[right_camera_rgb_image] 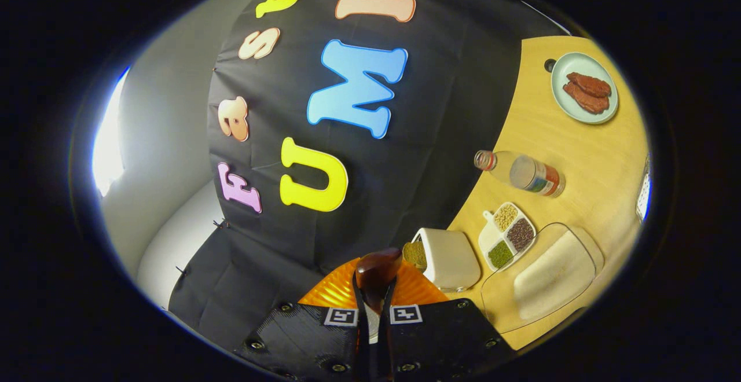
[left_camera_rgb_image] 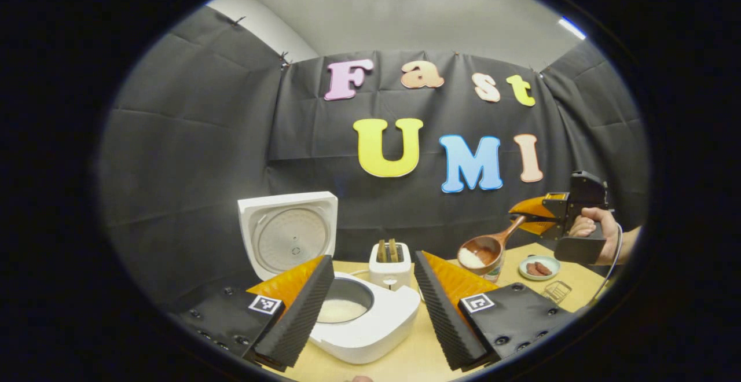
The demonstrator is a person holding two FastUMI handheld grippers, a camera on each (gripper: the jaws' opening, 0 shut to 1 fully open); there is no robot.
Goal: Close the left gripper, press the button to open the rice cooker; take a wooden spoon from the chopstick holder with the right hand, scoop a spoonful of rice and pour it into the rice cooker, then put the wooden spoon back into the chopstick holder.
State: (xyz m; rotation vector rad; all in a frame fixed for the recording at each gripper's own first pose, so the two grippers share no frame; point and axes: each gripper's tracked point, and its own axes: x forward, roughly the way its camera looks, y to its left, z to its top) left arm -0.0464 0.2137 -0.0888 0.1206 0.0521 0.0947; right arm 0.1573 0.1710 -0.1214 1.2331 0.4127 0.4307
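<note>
Rice cooker (left_camera_rgb_image: pixel 359 318) is sitting on the desk (left_camera_rgb_image: pixel 405 359) with its lid (left_camera_rgb_image: pixel 288 232) flipped all the way up, so I'd say the button-press step is done, and there's already some white rice or cloudy water in the inner pot (left_camera_rgb_image: pixel 341 307), can't tell which. The left tool (left_camera_rgb_image: pixel 373 307) hangs right in front of the cooker with its fingers spread well apart, holding nothing. Off to the right of the cooker, the right tool (left_camera_rgb_image: pixel 529 215) is clamped on the handle of the wooden spoon (left_camera_rgb_image: pixel 483 250), and the bowl of the spoon has a heap of white rice in it, held up in the air above the desk, not over the pot yet. In the right gripper view the fingers are pressed together on the dark handle end (right_camera_rgb_image: pixel 376 272). So by my read: lid open, spoon fetched, scoop taken; still left is carrying it over to the cooker, tipping it in, and dropping the spoon back in the chopstick holder. Other stuff right of the cooker: a toaster (left_camera_rgb_image: pixel 391 266) just behind it with two slices poking out, a small plate (left_camera_rgb_image: pixel 539 267) with a couple of brown meat pieces, a divided dish (right_camera_rgb_image: pixel 506 234) of beans and grains, and a clear tray (right_camera_rgb_image: pixel 550 275) of white rice.
</note>
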